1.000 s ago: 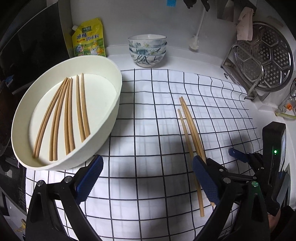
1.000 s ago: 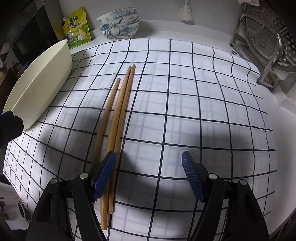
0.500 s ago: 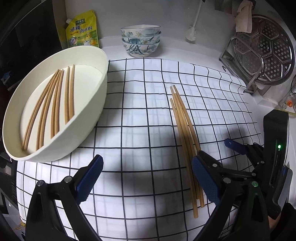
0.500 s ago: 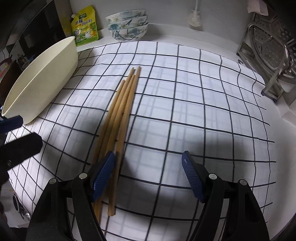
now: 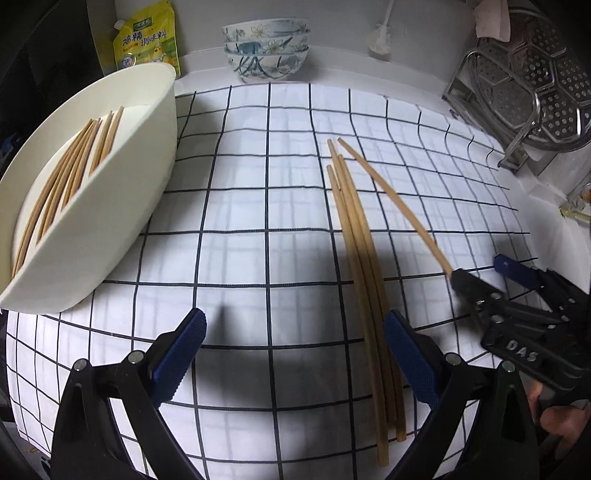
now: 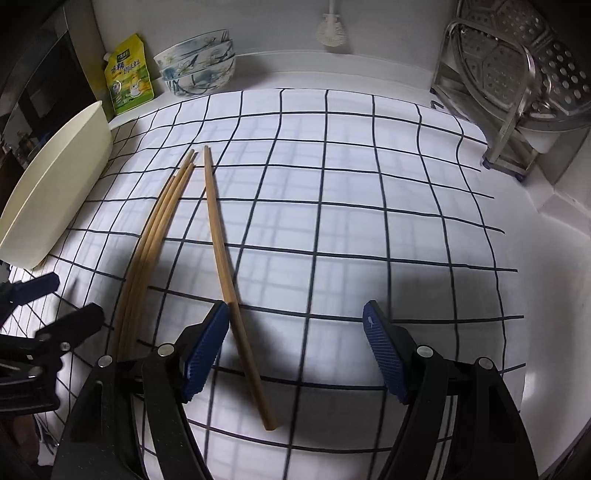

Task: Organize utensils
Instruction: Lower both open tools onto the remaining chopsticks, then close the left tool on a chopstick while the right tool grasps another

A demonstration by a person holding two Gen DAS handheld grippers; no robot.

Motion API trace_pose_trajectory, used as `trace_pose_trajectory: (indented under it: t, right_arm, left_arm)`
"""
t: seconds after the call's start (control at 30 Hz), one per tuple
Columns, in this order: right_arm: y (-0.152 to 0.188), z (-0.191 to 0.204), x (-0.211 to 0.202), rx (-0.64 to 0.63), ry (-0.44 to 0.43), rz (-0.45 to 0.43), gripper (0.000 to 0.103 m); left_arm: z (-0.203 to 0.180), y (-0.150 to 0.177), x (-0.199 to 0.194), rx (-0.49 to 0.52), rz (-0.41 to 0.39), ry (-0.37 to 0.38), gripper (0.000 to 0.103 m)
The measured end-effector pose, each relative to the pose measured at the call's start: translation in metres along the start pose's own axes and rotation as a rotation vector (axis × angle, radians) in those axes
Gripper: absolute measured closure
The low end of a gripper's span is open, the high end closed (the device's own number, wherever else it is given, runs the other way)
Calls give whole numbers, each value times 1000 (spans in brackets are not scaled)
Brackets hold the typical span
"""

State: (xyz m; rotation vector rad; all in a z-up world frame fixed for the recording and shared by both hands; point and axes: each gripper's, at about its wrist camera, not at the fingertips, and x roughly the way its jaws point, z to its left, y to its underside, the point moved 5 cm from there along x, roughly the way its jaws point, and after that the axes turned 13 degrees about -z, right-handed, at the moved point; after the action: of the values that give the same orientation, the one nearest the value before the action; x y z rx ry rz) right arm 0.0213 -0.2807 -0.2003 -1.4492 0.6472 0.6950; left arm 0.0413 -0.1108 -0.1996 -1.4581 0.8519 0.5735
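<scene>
Three wooden chopsticks (image 5: 364, 266) lie together on the checked cloth, also in the right wrist view (image 6: 155, 236). A fourth chopstick (image 6: 225, 266) lies apart, angled away from them; its near part rests between the fingers of my open right gripper (image 6: 295, 350), against the left pad (image 6: 205, 347). In the left wrist view this chopstick (image 5: 391, 199) runs up to the right gripper (image 5: 495, 277). My left gripper (image 5: 295, 362) is open and empty, its right pad (image 5: 410, 362) beside the bundle. A white oval tub (image 5: 122, 206) at left holds several chopsticks (image 5: 62, 184).
Stacked patterned bowls (image 5: 266, 48) and a yellow seasoning pouch (image 5: 144, 40) stand at the back. A metal rack with a steamer plate (image 5: 532, 77) stands at the right. A white brush (image 6: 332, 29) hangs on the wall.
One chopstick has swung away from the bundle to the right, with my right gripper now around its near part. Both grippers moved lower and closer to the cloth.
</scene>
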Motion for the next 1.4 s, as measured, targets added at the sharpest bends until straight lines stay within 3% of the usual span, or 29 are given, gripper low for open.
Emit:
trace_pose_trajectory:
  t: [0.63,1.03,1.1,1.2,1.27,1.3,1.4]
  right_arm:
    - [-7,6,1,-6,-42,-22,32]
    - [-15,31,16,-148,-52,-34,33]
    - [-15,35,17,-167,-47,-40,34]
    - [-15,39,17,-174,-62,-49,45]
    - [-14,43,16,-173,-89,-48,55]
    - [-14,45,15,-180,-94,-49,63]
    - [-14,52,13,-207,-105,-44,95]
  left_arm:
    - [3,9,12,45,38,-91,7]
    - [13,-9,25,3,12,-117,8]
    - [10,-9,25,4,9,-109,14]
    - [3,-11,22,26,-3,-85,29]
    - [-1,-12,21,39,-9,-72,45]
    - [-3,-12,20,47,-11,-65,49]
    - [-10,-12,18,70,-8,-38,76]
